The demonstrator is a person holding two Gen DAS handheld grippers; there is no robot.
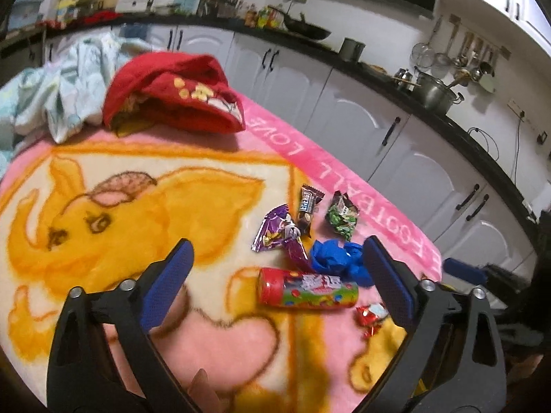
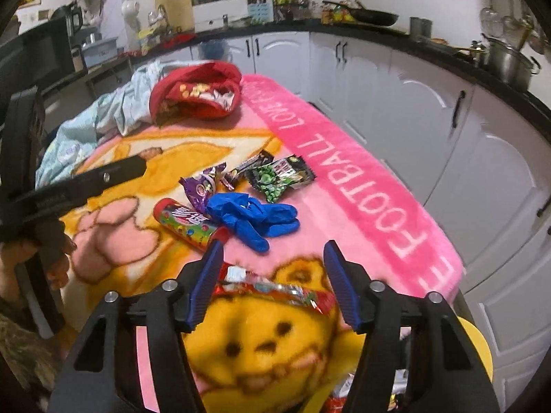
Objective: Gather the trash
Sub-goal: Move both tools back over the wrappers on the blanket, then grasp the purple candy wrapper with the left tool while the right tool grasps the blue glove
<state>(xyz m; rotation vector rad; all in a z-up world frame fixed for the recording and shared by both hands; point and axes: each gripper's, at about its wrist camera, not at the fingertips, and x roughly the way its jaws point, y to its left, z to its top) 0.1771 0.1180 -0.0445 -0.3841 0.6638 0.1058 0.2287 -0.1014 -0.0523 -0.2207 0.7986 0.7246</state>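
Trash lies on a pink and yellow blanket [image 1: 137,179]: a red-capped candy tube [image 1: 306,287], a crumpled blue glove [image 1: 339,260], a purple wrapper [image 1: 279,230], a brown bar wrapper [image 1: 307,206], a green wrapper [image 1: 342,215] and a small red wrapper [image 1: 370,313]. My left gripper [image 1: 275,261] is open above the blanket, its jaws wide on either side of the tube and glove. My right gripper [image 2: 272,258] is open, its jaws on either side of a red wrapper [image 2: 275,289]. The tube [image 2: 187,223], glove [image 2: 255,220], purple wrapper [image 2: 201,186] and green wrapper [image 2: 279,177] lie beyond it.
A red cap [image 1: 175,93] and a pale crumpled cloth [image 1: 72,86] lie at the blanket's far end. White cabinets [image 1: 378,127] under a black counter run along the right. Something yellow [image 2: 478,347] shows below the blanket's near edge. The left gripper's body [image 2: 69,189] reaches in from the left.
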